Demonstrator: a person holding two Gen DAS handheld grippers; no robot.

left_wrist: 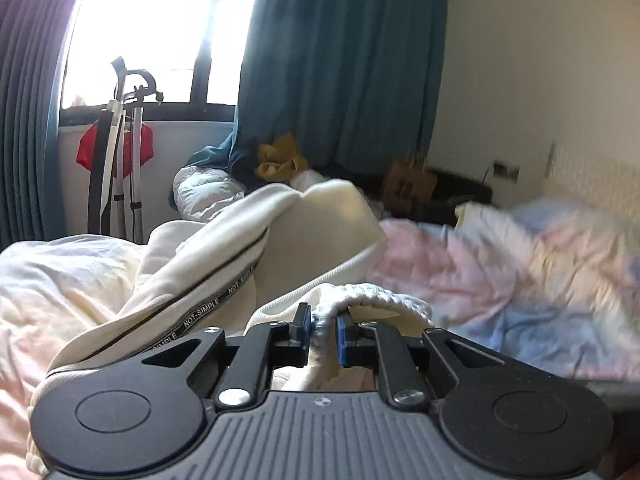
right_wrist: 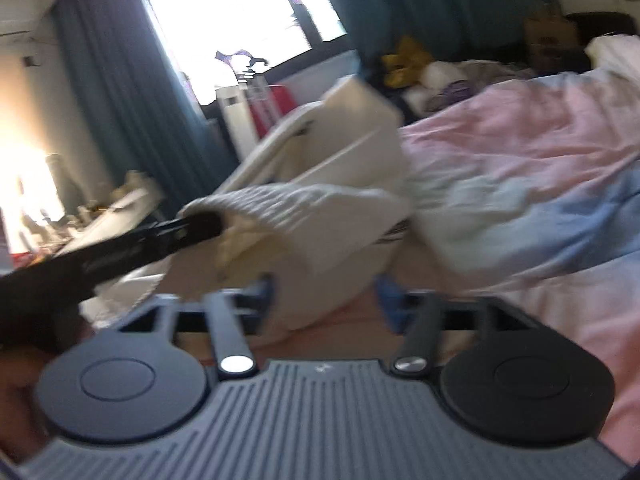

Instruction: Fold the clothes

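A cream garment (left_wrist: 312, 236) with a black "NOT-SIMPLE" tape along its zip lies bunched on the bed. My left gripper (left_wrist: 323, 330) is shut on its ribbed white hem (left_wrist: 376, 298), lifted off the bed. In the right wrist view the same garment (right_wrist: 344, 184) hangs from the left gripper (right_wrist: 200, 226), which enters from the left. My right gripper (right_wrist: 326, 302) is open, its blue pads wide apart, with a fold of the garment between them. This view is blurred.
A pink, blue and cream quilt (left_wrist: 520, 280) covers the bed (right_wrist: 520, 152). Teal curtains (left_wrist: 340, 60) and a bright window are behind. A garment steamer stand (left_wrist: 124, 152), a puffy white jacket (left_wrist: 200, 192), a yellow cloth (left_wrist: 280, 158) and a cardboard box (left_wrist: 408, 188) lie beyond the bed.
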